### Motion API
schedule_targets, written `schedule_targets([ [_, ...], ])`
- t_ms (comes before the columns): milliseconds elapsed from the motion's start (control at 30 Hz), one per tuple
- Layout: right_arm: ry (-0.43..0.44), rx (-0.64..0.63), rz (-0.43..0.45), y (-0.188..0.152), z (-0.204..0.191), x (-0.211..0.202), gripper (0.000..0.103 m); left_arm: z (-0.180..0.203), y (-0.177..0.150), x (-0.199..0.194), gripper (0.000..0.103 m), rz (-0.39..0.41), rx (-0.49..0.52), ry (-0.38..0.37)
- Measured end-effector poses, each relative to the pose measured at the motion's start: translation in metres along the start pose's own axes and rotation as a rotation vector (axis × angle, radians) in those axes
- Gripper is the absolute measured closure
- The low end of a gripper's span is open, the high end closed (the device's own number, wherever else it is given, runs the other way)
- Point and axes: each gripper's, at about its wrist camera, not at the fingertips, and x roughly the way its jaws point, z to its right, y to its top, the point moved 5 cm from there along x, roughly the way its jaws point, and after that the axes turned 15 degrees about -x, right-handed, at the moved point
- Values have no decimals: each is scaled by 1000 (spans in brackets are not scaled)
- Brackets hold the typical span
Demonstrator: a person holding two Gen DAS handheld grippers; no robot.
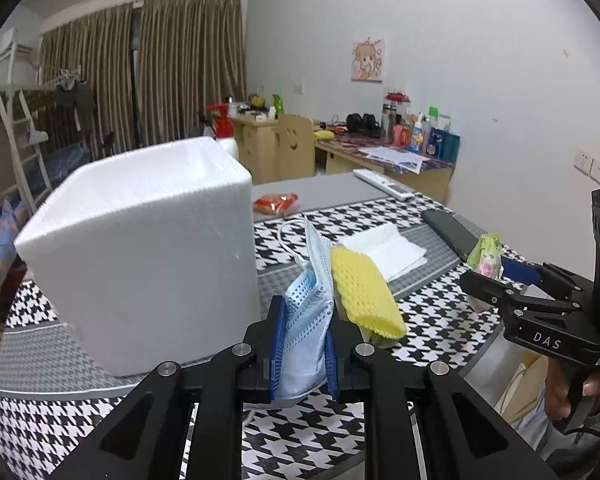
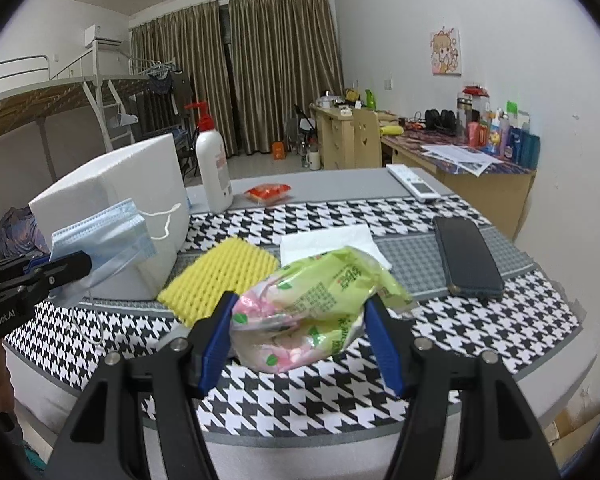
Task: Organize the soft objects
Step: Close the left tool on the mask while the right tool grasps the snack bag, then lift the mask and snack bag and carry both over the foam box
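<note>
Left claw (image 1: 304,344) clamps a blue face mask (image 1: 306,312); right claw (image 2: 300,336) grips a tissue packet (image 2: 312,308) beside the foam box (image 1: 148,248).

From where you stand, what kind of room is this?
Probably a dorm-style bedroom: a loft bed with a ladder, a cluttered desk along the wall, and drawn curtains.
</note>
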Motion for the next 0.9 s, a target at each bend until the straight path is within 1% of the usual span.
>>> schedule_targets([
  [333,0,-8,50,19,2,-6,35,9,15,-11,84,33,23,-8],
  [633,2,-17,93,34,0,-12,35,14,28,-25,84,66,31,-36],
  [733,3,-16,110,40,1,-15,35,15,34,-30,84,97,36,-26],
  [900,14,-29,140,50,-2,-18,35,12,42,-38,84,123,37,-21],
])
